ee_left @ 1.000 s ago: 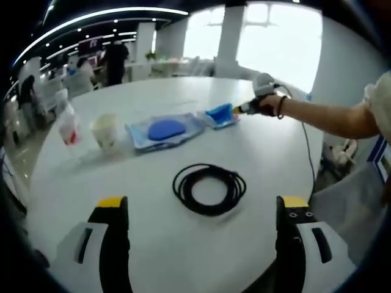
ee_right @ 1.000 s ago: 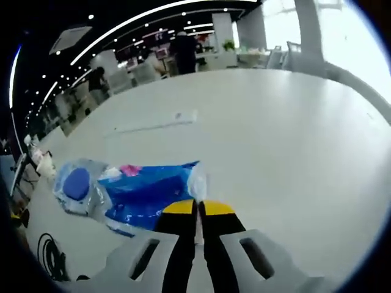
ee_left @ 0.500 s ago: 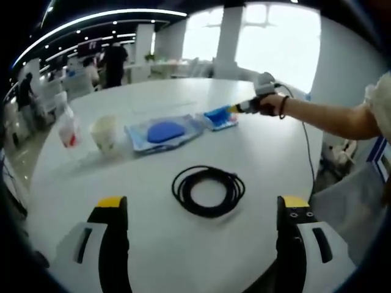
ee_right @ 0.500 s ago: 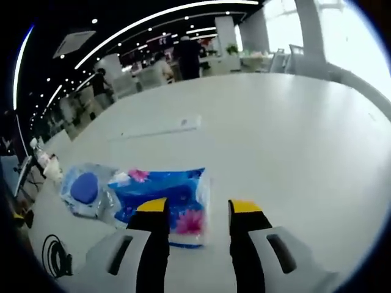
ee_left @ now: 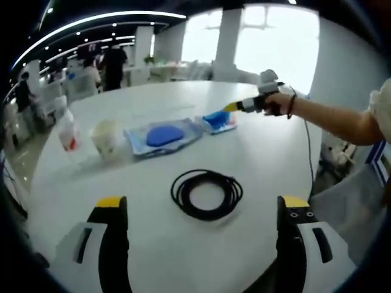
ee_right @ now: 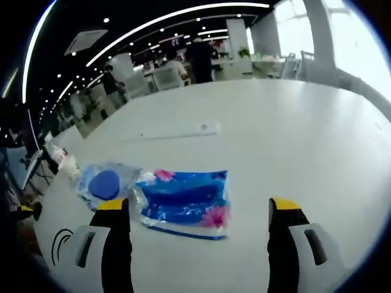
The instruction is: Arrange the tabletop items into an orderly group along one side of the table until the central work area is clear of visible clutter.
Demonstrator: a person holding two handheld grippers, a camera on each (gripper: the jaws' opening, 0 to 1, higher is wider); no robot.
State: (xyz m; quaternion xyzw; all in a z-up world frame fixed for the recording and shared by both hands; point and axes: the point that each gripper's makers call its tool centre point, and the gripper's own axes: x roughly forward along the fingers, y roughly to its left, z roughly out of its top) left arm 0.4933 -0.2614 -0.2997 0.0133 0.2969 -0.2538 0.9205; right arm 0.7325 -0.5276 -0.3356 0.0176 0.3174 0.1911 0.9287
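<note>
lying flat at lower centre of the right gripper view, the blue tissue pack point(ee_right: 186, 204) is framed between the spread jaws of the right gripper point(ee_right: 198, 210), untouched. a clear bag with a blue disc point(ee_right: 105, 185) is seen touching its left end. in the left gripper view, the left gripper point(ee_left: 200, 204) is held spread before the coiled black cable point(ee_left: 207, 193); a paper cup point(ee_left: 105, 135) and bottle point(ee_left: 66, 127) are located at left.

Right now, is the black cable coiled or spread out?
Coiled. In the left gripper view the black cable lies in a round loop on the white table.
</note>
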